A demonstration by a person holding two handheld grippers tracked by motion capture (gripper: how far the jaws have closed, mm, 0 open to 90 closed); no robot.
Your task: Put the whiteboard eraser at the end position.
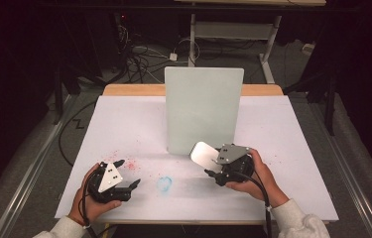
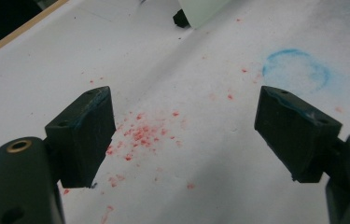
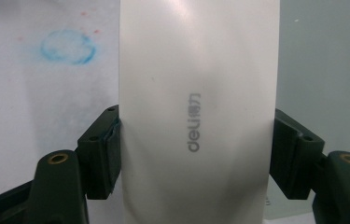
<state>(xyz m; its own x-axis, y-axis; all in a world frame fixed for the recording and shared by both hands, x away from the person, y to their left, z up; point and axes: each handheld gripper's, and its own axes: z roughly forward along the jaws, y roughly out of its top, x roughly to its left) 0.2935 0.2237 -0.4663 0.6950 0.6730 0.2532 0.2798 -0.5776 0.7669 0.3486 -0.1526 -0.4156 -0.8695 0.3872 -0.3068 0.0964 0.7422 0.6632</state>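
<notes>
White eraser [image 3: 198,112] cut off top and bottom; upright board [image 2: 203,9] mostly cropped.

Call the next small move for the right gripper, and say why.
Probably ease the white eraser toward the blue ring mark on the white board surface. The right gripper is shut on the eraser, pads pressing both its sides, and the mark lies just left of it, untouched. The left gripper rests open near the red specks, so it seems idle.
</notes>
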